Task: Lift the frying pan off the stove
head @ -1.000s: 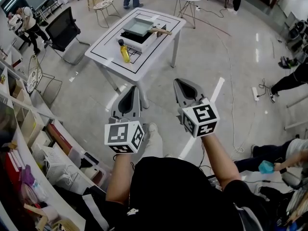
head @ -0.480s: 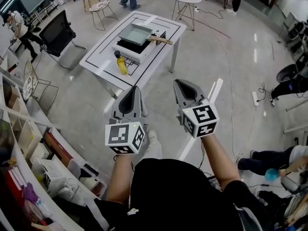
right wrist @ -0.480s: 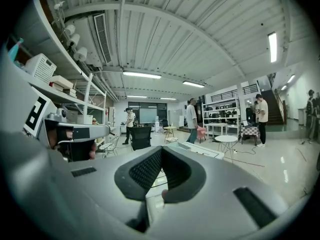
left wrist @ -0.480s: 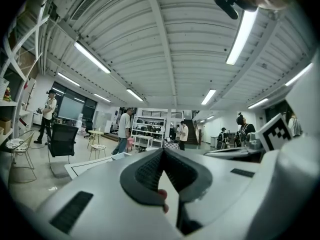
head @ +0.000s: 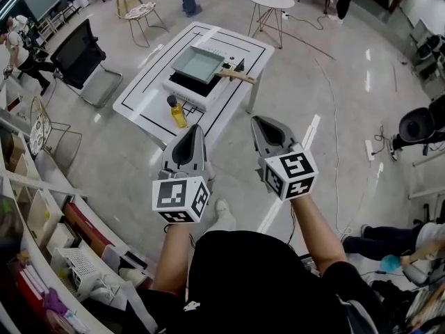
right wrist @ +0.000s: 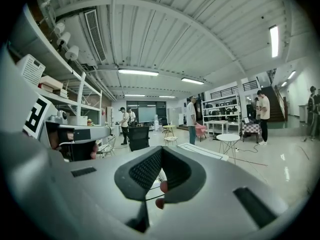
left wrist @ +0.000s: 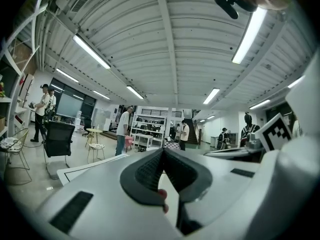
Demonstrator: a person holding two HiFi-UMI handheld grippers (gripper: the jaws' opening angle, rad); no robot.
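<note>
The 2 tools, left gripper (head: 194, 128) and right gripper (head: 258, 120), are pinched shut on nothing, well apart from the table (head: 149, 103), where the frying pan (head: 197, 63) sits on the stove (head: 203, 89).

Head camera above, one on each tool
Head view looks steeply down past left tool (head: 193, 131) and right tool (head: 257, 122) to the far surface (head: 142, 104); both tool views face level toward it.
</note>
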